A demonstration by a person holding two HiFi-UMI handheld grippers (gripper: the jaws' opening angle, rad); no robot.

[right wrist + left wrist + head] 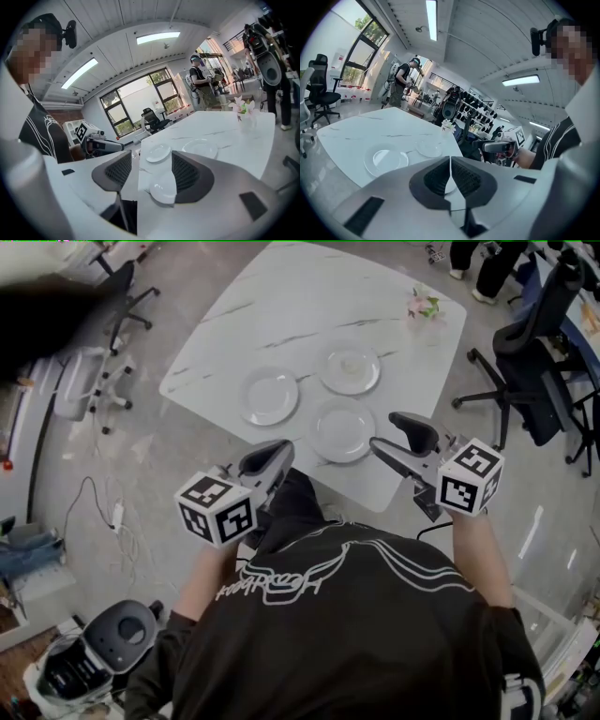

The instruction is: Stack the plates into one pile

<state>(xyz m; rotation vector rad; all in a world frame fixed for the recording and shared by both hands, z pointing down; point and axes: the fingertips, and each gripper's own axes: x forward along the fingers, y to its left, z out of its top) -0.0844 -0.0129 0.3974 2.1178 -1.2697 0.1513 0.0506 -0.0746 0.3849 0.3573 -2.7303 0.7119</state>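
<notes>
Three white plates lie apart on the white marble table (281, 306): one at the left (269, 396), one at the back (350, 368), one nearest me (342, 429). My left gripper (272, 457) hangs short of the table's near edge, its jaws shut with nothing between them (450, 174). My right gripper (383, 429) is open just right of the nearest plate. In the right gripper view (151, 176) that plate (162, 191) shows between the spread jaws, untouched, with the left plate (158, 152) and the back plate (200, 148) beyond.
A small vase of flowers (422, 304) stands at the table's far right corner. Office chairs (534, 381) sit to the right and another (122, 306) at the far left. A person (403, 82) stands beyond the table. Cables lie on the floor (112, 517).
</notes>
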